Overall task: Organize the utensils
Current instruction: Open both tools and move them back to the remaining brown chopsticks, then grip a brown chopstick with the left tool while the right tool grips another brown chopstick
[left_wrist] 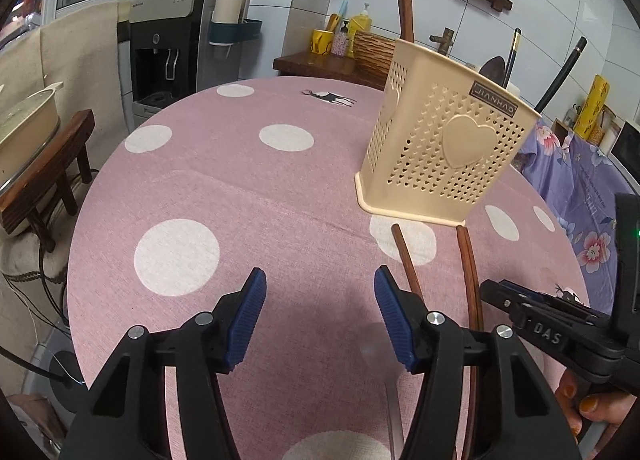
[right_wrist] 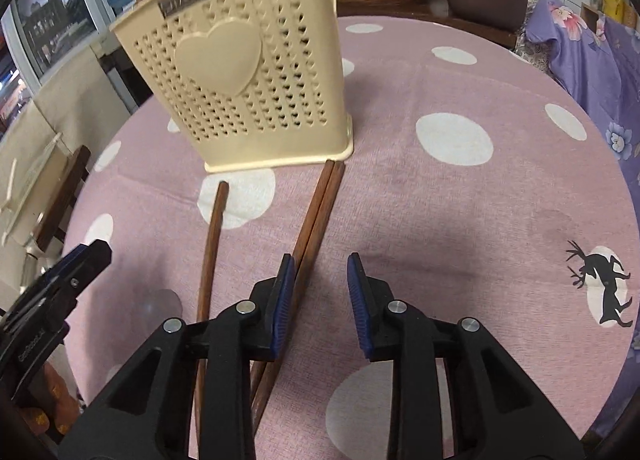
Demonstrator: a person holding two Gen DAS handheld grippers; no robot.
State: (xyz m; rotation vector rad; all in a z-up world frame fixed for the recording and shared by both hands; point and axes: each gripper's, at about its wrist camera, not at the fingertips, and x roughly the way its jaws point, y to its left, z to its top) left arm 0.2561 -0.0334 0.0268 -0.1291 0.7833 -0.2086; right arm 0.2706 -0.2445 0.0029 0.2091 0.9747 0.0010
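— Three brown wooden chopsticks (right_wrist: 316, 212) lie on the pink cloth with white dots (right_wrist: 460, 200), am I right?

— Yes. In the right wrist view a pair lies together, running from the lower middle up to the foot of the cream perforated plastic holder with a raised heart (right_wrist: 240, 72); a single brown stick (right_wrist: 212, 244) lies apart, left of them.

— And the holder?

— It stands upper left of centre there, more sticks rising from its top.

— The right gripper (right_wrist: 320, 292)?

— Its blue pads are parted, nothing between them; the pair lies just beside and under the left pad.

— And the left gripper (left_wrist: 320, 316)?

— Spread wide over bare cloth at the bottom of its own view, empty. The single stick passes behind its right-hand finger.
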